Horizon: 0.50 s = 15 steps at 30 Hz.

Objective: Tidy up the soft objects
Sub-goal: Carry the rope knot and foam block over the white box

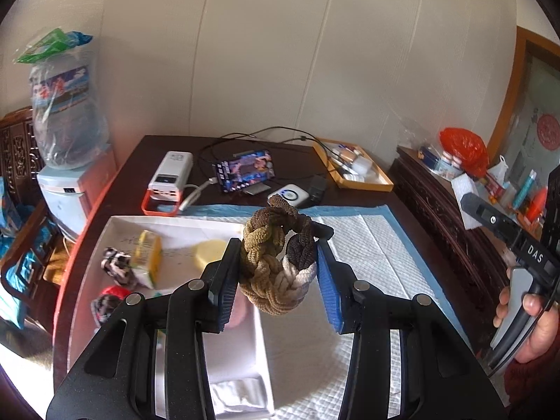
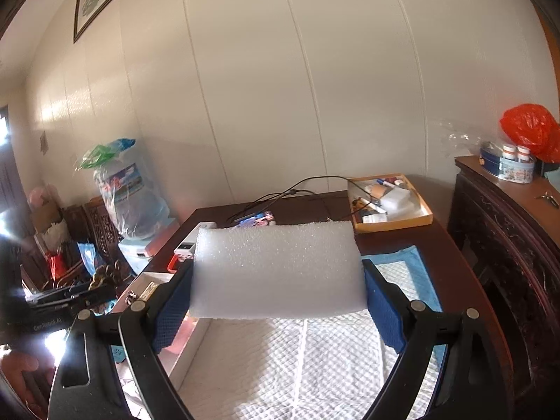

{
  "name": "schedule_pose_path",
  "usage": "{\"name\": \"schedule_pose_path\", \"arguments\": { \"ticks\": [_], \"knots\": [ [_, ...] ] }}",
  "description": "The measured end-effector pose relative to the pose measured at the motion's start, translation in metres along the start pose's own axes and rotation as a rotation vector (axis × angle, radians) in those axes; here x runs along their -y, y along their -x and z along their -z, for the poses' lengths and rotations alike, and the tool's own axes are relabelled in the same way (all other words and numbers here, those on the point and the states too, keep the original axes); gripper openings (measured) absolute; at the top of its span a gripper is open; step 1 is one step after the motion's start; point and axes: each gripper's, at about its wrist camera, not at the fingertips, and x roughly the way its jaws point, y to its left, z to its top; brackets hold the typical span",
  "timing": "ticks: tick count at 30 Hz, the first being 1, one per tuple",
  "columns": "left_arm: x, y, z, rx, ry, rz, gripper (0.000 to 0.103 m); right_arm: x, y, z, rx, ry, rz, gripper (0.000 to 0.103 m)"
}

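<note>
**A:** Dark wooden table against a pale panelled wall, quilted pad spread on it. What do the tongs have?

**B:** The left gripper is clamped on a braided ring of hair ties, carried in the air. The right gripper has its jaws wide but pressed on the ends of a white foam block, also lifted, long axis running pad to pad.

**A:** Where would they go?

**B:** My guess is the white tray, which already has soft things in it. It lies below and left of the left gripper, so that hand is nearer; the foam is further to the right, over the pad.

**A:** Room to move?

**B:** The tray's near half looks open. Its raised rim and the power bank beyond it are the edges to mind.
</note>
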Motion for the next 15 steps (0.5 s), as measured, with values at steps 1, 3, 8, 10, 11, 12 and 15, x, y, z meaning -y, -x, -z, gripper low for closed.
{"name": "schedule_pose_path", "arguments": {
  "ticks": [1,3,8,10,11,12,15],
  "knots": [
    [-0.004,0.002,-0.001,0.003,0.004,-0.005,0.042,-0.005,-0.002,0.0,-0.002,0.008,-0.004,0.09],
    [-0.015,0.005,-0.002,0.009,0.018,-0.018,0.042,-0.013,-0.005,-0.001,-0.006,0.019,-0.013,0.09],
    [-0.036,0.011,-0.004,0.021,0.041,-0.044,0.042,-0.033,-0.014,0.0,-0.016,0.047,-0.039,0.09],
    [-0.045,0.014,-0.003,0.024,0.05,-0.06,0.042,-0.04,-0.018,0.002,-0.024,0.056,-0.05,0.09],
    [-0.048,0.015,-0.003,0.025,0.053,-0.066,0.042,-0.045,-0.02,0.002,-0.03,0.06,-0.056,0.09],
    [-0.053,0.016,-0.003,0.025,0.058,-0.073,0.042,-0.049,-0.022,0.003,-0.034,0.065,-0.061,0.09],
    [-0.066,0.017,0.0,0.021,0.076,-0.086,0.042,-0.062,-0.029,0.006,-0.046,0.08,-0.083,0.09]
  ]
}}
